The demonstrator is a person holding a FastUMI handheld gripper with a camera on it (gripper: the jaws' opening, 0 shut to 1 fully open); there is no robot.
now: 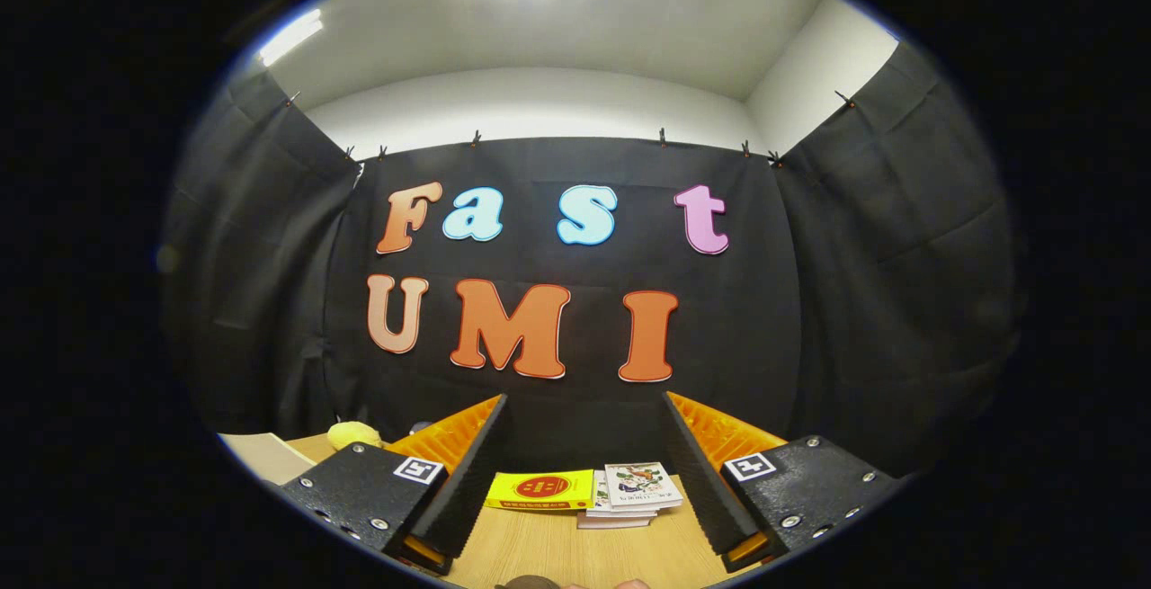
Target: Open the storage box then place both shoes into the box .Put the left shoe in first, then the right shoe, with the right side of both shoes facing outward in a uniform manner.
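Note:
My gripper [583,409] is held up above a wooden table [575,553], its two orange fingers with black ribbed pads [481,454] spread wide apart and nothing between them. It faces the black cloth wall at the back.
Between the fingers, further along the table, lie a yellow book [542,489] and a small stack of books [634,492] to its right. A yellow soft object [353,433] and a pale flat board [261,456] sit beyond the left finger.

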